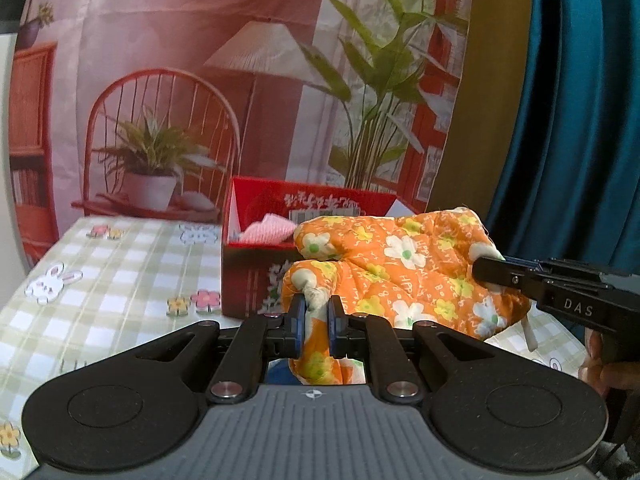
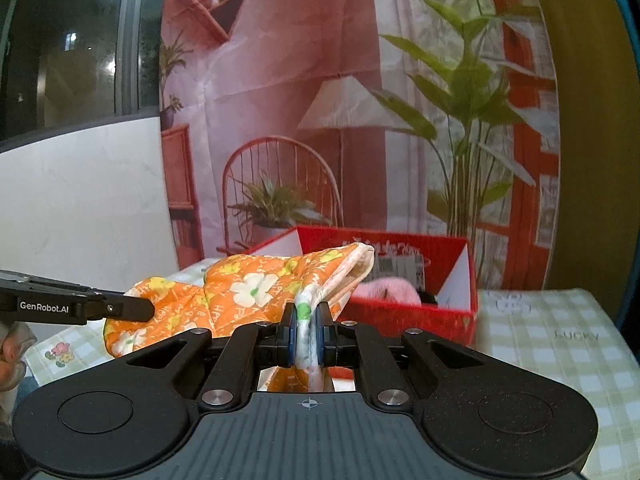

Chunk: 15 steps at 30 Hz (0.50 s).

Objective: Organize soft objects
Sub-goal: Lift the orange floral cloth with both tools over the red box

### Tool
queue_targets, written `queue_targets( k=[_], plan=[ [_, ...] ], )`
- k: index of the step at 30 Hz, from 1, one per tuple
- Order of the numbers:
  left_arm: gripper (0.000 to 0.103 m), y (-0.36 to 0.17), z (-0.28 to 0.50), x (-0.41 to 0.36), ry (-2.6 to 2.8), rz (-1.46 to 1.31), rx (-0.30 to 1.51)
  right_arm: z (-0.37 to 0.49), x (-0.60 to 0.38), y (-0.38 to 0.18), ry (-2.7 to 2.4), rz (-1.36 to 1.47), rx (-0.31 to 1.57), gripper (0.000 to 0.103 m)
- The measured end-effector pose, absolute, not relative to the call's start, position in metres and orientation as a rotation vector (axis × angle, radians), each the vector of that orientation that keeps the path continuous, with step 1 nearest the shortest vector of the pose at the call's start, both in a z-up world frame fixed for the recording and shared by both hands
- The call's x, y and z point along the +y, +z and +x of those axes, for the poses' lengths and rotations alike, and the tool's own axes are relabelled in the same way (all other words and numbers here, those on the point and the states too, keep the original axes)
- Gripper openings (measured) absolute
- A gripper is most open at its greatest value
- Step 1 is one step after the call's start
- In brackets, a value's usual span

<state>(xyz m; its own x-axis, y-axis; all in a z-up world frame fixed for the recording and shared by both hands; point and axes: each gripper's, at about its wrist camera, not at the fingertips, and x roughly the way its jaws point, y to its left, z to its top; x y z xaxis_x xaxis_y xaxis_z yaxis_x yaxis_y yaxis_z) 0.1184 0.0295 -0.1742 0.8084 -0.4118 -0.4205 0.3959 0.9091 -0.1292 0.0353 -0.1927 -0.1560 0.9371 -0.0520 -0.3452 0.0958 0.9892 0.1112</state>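
Pink cloth inside red box.

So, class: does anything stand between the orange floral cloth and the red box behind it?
Nothing visible does. The orange floral cloth hangs held by the left gripper and right gripper, jaws shut on it, just before the open red box. The box holds pink fabric, but room remains.
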Motion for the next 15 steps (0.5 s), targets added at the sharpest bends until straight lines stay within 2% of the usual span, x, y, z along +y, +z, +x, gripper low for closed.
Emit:
queue_targets(
  k=[15],
  plan=[
    [0.012,-0.139,0.196,-0.001,-0.409,0.019,0.433,0.104,-0.232,-0.130,-0.077,0.055,0.356,0.009]
  ],
)
